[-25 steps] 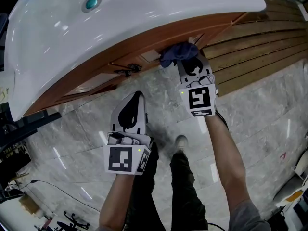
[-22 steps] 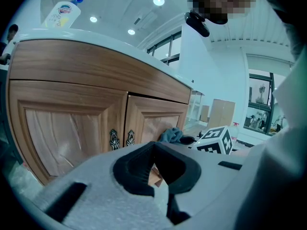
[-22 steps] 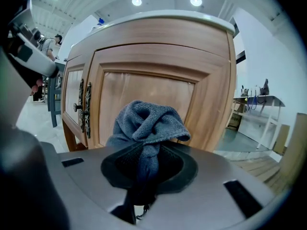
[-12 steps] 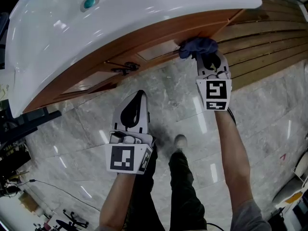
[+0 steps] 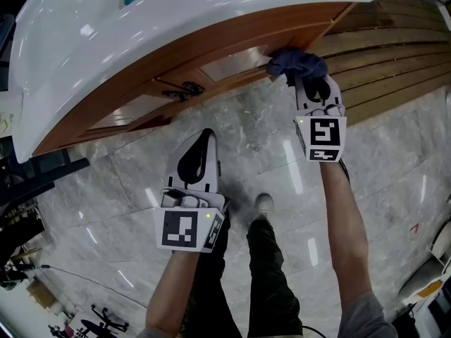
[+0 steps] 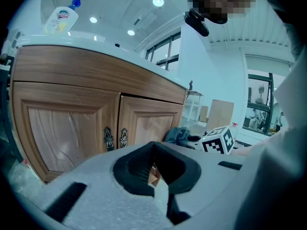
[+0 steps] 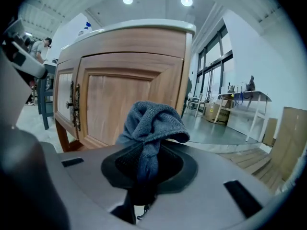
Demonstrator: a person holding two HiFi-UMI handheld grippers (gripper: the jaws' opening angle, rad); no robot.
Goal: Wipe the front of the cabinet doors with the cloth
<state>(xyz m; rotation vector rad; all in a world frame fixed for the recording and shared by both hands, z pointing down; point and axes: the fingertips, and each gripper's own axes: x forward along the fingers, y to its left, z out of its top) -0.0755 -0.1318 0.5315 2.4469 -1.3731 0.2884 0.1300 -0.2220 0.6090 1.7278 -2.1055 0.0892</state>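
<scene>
Right gripper view: cloth [image 7: 152, 123] points at door [image 7: 115, 104].

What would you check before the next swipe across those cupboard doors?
1. Cloth gripped by the right claw: ok, jaws shut on it.
2. Cloth pressed against the right door: cannot tell; it sits just in front of the door, near its outer edge.
3. Left claw out of the way: ok, shut, empty, held back from the cabinet.
4. Handles away from the cloth: ok, off to its left.
5. Cabinet doors closed: ok.
</scene>
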